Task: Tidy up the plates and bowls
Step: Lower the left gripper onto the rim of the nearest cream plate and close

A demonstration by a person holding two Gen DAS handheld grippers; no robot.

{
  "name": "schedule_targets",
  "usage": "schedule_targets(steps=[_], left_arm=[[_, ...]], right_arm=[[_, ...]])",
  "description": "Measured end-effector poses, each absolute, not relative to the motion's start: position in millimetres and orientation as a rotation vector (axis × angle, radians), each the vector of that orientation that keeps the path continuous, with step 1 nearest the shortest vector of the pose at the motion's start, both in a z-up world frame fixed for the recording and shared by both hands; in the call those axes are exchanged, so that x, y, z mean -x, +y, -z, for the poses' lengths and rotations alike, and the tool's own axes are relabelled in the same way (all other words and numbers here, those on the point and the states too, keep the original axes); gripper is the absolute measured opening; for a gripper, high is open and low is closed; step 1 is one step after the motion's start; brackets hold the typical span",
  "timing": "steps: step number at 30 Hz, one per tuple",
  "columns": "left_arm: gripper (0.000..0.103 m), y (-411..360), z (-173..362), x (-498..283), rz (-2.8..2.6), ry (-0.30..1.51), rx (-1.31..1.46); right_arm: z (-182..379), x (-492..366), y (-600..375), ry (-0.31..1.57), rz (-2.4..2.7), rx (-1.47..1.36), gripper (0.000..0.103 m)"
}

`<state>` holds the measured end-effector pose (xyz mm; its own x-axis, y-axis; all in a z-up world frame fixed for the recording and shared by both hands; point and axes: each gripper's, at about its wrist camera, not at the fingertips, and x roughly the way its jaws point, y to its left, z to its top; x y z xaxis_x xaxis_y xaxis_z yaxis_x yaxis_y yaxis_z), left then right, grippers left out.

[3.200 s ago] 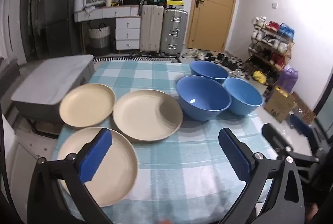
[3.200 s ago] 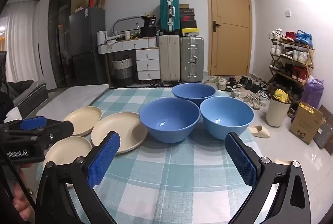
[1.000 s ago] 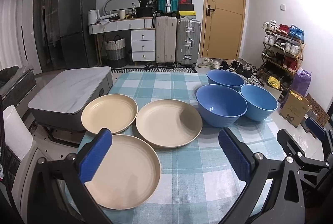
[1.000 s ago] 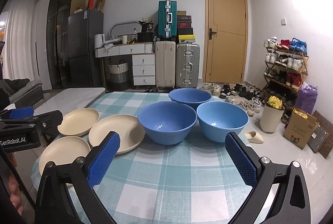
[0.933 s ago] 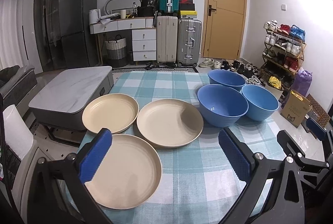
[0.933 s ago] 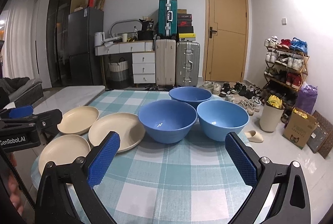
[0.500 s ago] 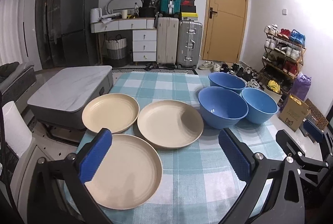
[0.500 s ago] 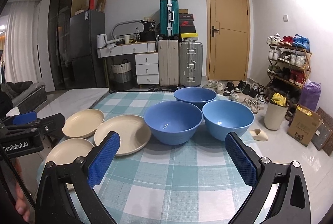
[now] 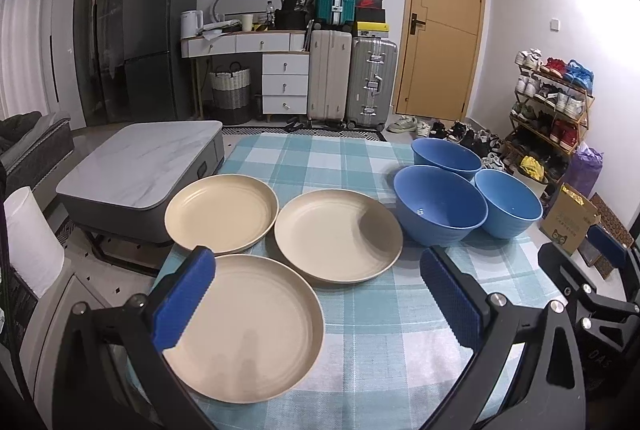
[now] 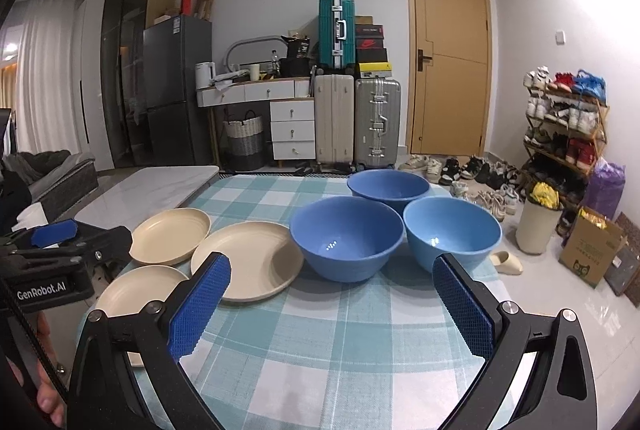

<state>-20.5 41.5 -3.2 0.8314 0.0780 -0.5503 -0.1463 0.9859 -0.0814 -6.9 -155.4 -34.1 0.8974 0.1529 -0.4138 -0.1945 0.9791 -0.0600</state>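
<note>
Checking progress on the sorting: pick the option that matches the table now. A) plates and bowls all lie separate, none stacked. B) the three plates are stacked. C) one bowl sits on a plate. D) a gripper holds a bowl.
A: three plates and three bowls each sit singly on the tablecloth; both the left gripper and right gripper are open and empty.

Both views are evenly and fairly brightly lit from overhead indoor light, with sharp focus across the surface [image 9: 384, 314]. Small white glints sit inside the near blue bowl [image 10: 346, 238] and the right blue bowl [image 10: 452, 232]. A soft shadow falls inside the middle plate [image 9: 338, 235] toward 3 o'clock. Fisheye distortion bends the door [image 10: 447, 58] and walls, and a black vignette fills every corner. At 9 o'clock in the right view, a warm glow shows beside the curtain [image 10: 48, 86].
</note>
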Motion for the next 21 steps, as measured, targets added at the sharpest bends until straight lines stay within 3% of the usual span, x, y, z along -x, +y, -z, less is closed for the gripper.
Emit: schedule_targets(steps=[21], left_arm=[[0.103, 142, 17, -18, -0.258, 0.621, 0.179]], right_arm=[[5, -89, -25, 0.507, -0.522, 0.179, 0.103]])
